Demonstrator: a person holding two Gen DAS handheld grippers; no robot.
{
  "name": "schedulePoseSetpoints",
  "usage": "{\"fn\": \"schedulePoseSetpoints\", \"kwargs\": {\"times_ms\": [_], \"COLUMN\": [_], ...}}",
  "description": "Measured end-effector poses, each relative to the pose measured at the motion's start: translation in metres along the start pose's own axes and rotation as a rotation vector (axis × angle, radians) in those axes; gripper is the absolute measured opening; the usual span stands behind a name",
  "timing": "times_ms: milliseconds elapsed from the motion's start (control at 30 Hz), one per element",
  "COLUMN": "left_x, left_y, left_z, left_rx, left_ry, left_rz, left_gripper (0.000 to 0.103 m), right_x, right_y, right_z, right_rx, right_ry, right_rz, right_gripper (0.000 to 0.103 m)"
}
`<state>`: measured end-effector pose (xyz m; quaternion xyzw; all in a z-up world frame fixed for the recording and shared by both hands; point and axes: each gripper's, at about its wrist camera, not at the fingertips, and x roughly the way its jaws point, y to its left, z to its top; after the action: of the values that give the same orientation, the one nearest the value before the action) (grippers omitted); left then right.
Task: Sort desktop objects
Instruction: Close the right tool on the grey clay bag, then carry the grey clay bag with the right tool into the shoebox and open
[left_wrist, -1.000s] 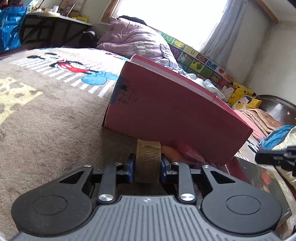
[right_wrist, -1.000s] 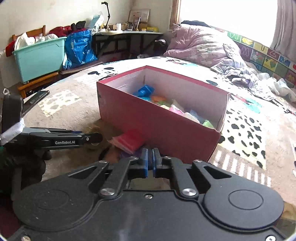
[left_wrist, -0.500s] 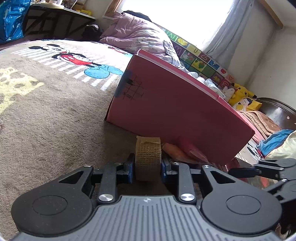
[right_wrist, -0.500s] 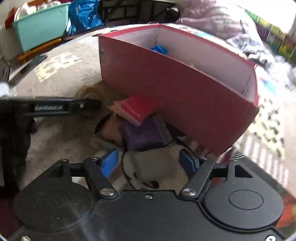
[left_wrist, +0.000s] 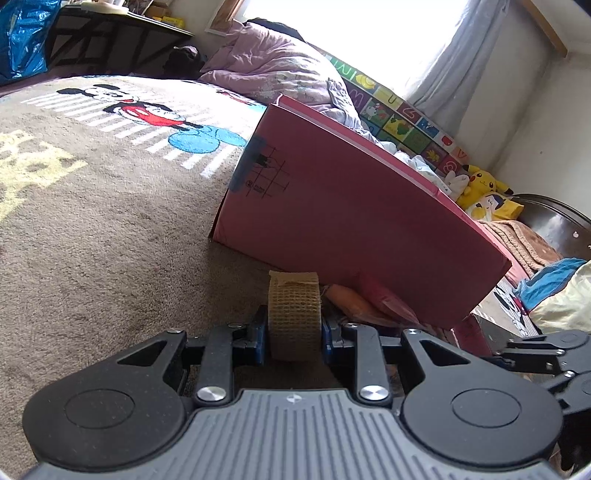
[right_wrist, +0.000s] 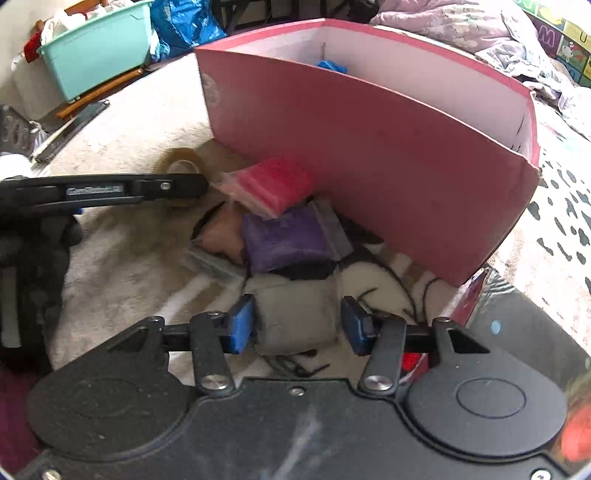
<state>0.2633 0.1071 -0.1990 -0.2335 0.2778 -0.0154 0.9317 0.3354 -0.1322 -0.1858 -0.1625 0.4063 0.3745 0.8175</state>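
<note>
My left gripper (left_wrist: 293, 334) is shut on a tan tape roll (left_wrist: 293, 317), held upright just above the carpet in front of the red cardboard box (left_wrist: 351, 229). In the right wrist view the same tape roll (right_wrist: 183, 158) shows behind the left gripper (right_wrist: 197, 184). My right gripper (right_wrist: 295, 325) points down over a grey soft pack (right_wrist: 295, 317); its jaws are closing, with the pack between the blue pads and a sliver of gap on the right. Red (right_wrist: 277, 184), purple (right_wrist: 284, 240) and peach (right_wrist: 221, 236) packs lie against the box wall (right_wrist: 369, 147).
The box holds a blue toy (right_wrist: 332, 66) and other items. A teal bin (right_wrist: 96, 55) and blue bag (right_wrist: 184, 22) stand at the back left. Crumpled bedding (left_wrist: 273, 66) and a yellow plush (left_wrist: 480, 181) lie beyond the box. A dark book (right_wrist: 517, 325) lies at the right.
My right gripper went from shut to wide open, dropped toward the packs, and its jaws have narrowed around the grey pack. The left gripper kept still with the tape roll.
</note>
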Motion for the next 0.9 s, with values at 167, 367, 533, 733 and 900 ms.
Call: {"fn": "schedulePoseSetpoints", "kwargs": {"times_ms": [167,367,533,733,900], "left_x": [0.000,-0.003,-0.004,-0.004,-0.005], "left_y": [-0.001,-0.001,-0.001,0.000,-0.008], "left_z": [0.000,0.001,0.002,0.003,0.002], "left_rx": [0.004,0.014,0.014,0.013,0.088], "left_ry": [-0.002,-0.019,-0.028,-0.026,-0.037], "left_rz": [0.004,0.007,0.008,0.007,0.042], "left_gripper": [0.026,0.026,0.026,0.026,0.026], "right_x": [-0.023,-0.051,-0.065,-0.070,-0.072], "right_y": [0.007,0.008,0.006,0.006,0.000], "right_z": [0.007,0.024,0.043,0.067,0.088], "right_rx": [-0.013,-0.027,-0.010,-0.011,-0.025], "right_ry": [-0.035,-0.095,-0.157,-0.209,-0.231], "right_rz": [0.002,-0.002,-0.001,-0.012,-0.042], "right_gripper": [0.050,0.050,0.050,0.050,0.050]}}
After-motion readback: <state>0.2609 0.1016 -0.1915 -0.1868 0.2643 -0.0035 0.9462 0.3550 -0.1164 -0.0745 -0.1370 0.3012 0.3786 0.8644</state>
